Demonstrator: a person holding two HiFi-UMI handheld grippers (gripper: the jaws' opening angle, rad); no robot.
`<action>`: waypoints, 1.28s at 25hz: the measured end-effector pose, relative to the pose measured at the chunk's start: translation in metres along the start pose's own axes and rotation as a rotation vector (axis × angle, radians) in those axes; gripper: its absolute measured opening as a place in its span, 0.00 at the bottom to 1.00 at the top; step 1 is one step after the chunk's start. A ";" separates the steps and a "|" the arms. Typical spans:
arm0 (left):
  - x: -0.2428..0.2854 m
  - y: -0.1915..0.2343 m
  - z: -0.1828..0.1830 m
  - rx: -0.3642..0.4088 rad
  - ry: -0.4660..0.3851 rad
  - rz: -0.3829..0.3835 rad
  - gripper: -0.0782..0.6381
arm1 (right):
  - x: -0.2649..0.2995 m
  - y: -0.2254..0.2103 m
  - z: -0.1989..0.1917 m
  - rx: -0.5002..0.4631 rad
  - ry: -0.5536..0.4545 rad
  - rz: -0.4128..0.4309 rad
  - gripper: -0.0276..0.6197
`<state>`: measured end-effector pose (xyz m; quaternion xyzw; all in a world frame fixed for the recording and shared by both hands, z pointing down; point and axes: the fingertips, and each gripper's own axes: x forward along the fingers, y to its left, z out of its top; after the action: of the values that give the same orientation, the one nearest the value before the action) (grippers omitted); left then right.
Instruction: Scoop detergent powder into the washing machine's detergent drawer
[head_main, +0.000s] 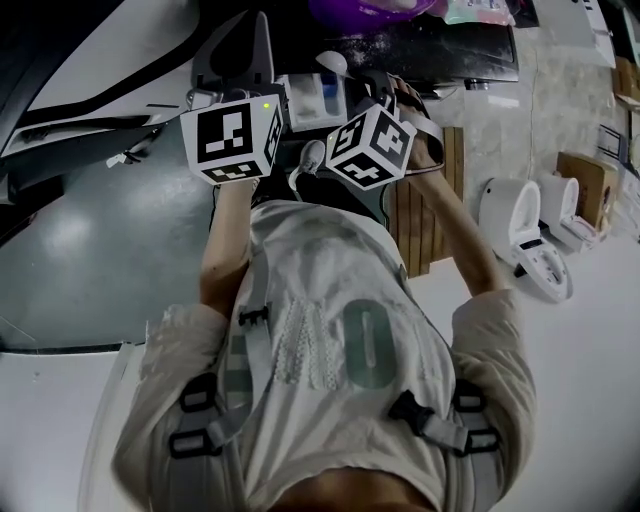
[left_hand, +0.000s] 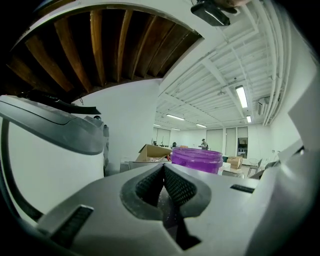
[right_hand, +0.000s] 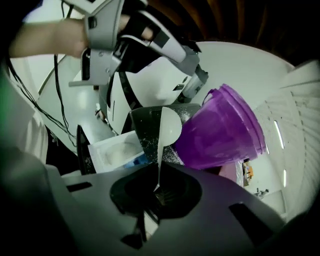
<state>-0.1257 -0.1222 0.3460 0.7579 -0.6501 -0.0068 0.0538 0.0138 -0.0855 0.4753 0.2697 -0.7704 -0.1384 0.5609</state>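
Counting from here: two grippers, two marker cubes, one scoop, one tub, one drawer. Left gripper (left_hand: 164, 167) has its jaws closed tip to tip with nothing between them, and it points over the purple tub (left_hand: 196, 159) into the room. Right gripper (right_hand: 156, 170) is clamped on the thin handle of the white scoop (right_hand: 169, 125). The scoop's bowl stands up just beyond the jaws, right beside the tub's lower edge; I can't tell if they touch, or if there's powder in the bowl. The detergent drawer (right_hand: 117, 150) is open, white with a blue part, just left of the scoop. Loose powder specks (right_hand: 148, 141) lie on the dark top between drawer and tub. In the head view both cubes (head_main: 232, 138) (head_main: 370, 147) sit side by side, close together. Two white toilet-like fixtures (head_main: 510, 225) (head_main: 565, 225) stand on the floor to the right.
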 end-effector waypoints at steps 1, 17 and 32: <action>0.001 -0.002 0.003 0.004 -0.005 -0.004 0.14 | -0.004 -0.003 0.003 0.046 -0.028 0.022 0.05; 0.015 -0.067 0.044 0.088 -0.042 -0.158 0.14 | -0.087 -0.085 0.010 1.196 -0.649 0.519 0.05; 0.035 -0.114 0.056 0.020 -0.099 -0.220 0.14 | -0.101 -0.140 -0.045 1.168 -0.642 -0.108 0.05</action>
<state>-0.0125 -0.1437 0.2822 0.8240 -0.5648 -0.0436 0.0132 0.1148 -0.1382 0.3382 0.5125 -0.8330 0.2002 0.0580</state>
